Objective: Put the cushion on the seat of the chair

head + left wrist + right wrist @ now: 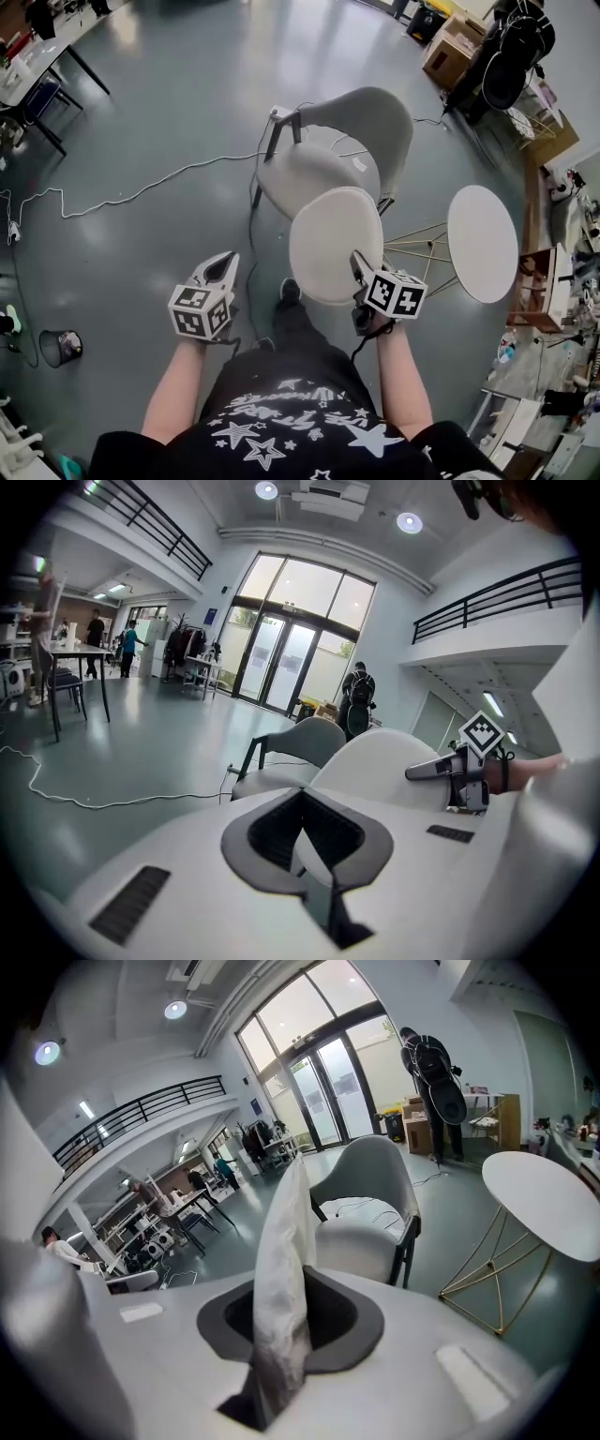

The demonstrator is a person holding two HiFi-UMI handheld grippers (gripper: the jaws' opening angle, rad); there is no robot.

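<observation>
White round cushion (333, 242) is pinched by its rim in my right gripper (360, 266), jaws narrow and clamped on the fabric. It is in the air at the front edge of the seat of the chair (314, 178) and, as far as I can tell, not resting on it. My left gripper (223, 270) has its jaws together with nothing between them, left of the cushion and apart from it. I judge the pick-up done; left to do: carry the cushion over the bare seat, lay it flat inside the seat's edges, and let go.
</observation>
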